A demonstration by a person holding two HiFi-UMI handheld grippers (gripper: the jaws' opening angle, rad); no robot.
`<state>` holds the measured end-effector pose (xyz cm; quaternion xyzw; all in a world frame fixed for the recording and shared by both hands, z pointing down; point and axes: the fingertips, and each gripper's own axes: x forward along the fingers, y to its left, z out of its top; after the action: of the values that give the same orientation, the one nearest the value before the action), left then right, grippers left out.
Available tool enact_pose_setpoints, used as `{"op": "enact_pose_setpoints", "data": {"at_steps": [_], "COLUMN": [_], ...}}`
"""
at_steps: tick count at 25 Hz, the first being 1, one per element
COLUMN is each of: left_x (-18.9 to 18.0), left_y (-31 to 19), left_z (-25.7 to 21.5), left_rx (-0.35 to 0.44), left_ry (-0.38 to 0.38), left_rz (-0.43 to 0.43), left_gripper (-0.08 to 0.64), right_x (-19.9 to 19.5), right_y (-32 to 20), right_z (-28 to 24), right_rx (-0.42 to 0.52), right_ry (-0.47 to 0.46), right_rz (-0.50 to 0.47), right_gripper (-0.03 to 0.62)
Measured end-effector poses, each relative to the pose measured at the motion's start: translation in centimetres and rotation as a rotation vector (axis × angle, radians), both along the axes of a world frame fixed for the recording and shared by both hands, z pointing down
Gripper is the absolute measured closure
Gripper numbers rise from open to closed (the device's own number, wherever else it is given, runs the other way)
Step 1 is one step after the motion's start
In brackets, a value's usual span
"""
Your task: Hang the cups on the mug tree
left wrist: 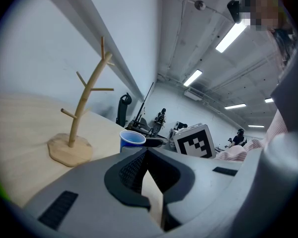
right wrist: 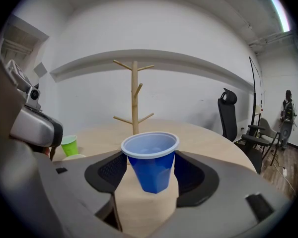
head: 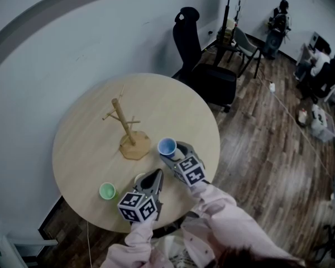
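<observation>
Your right gripper (right wrist: 150, 175) is clamped on the blue plastic cup (right wrist: 150, 157), one pad on each side of its wall. The cup is upright, mouth up, and looks clear of the round table (head: 173, 105). In the head view it sits just to the right of the mug tree (right wrist: 134, 95), near the base but not touching it. Your left gripper (left wrist: 146, 157) has its jaw tips together with nothing between them, and it hangs on the near side of the mug tree. The green cup (head: 107, 191) stands on the table, nearer to you than the mug tree and to its left. What looks like a pale cup (head: 139, 178) is just beside your left gripper.

Watch these points:
- The cup has no handle, so it probably has to go mouth-down over a peg. Tipping it over while the grip is this low on a tapered wall could let it slide out.
- Squeezing harder may buckle the thin plastic.
- The mug tree looks light and stands free. A rim knocking a branch sideways could tip or shove it.
- Your idle left gripper is close, so a wide swing could clip it.
</observation>
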<state>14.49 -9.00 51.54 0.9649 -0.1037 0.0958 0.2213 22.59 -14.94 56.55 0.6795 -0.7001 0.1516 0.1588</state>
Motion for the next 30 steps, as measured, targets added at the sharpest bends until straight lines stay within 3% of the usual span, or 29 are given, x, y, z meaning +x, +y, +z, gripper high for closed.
{"op": "enact_pose_setpoints", "data": {"at_steps": [11, 22, 30], "left_x": [2.6, 7.0, 8.1], "left_y": [-0.3, -2.5, -3.9], "left_z": [-0.3, -0.5, -1.0], "left_rx": [-0.006, -0.021, -0.012], "left_ry": [-0.01, -0.004, -0.006], "left_rz": [-0.092, -0.275, -0.4], "left_gripper": [0.558, 0.558, 0.558], "right_x": [1.9, 4.4, 5.5], "right_y": [-2.9, -6.6, -8.6], "right_z": [-0.5, -1.0, -1.5], "right_rx": [-0.011, -0.032, -0.032], "right_ry": [0.039, 0.089, 0.113], "right_rz": [-0.145, -0.366, -0.483], "right_gripper": [0.305, 0.305, 0.305]}}
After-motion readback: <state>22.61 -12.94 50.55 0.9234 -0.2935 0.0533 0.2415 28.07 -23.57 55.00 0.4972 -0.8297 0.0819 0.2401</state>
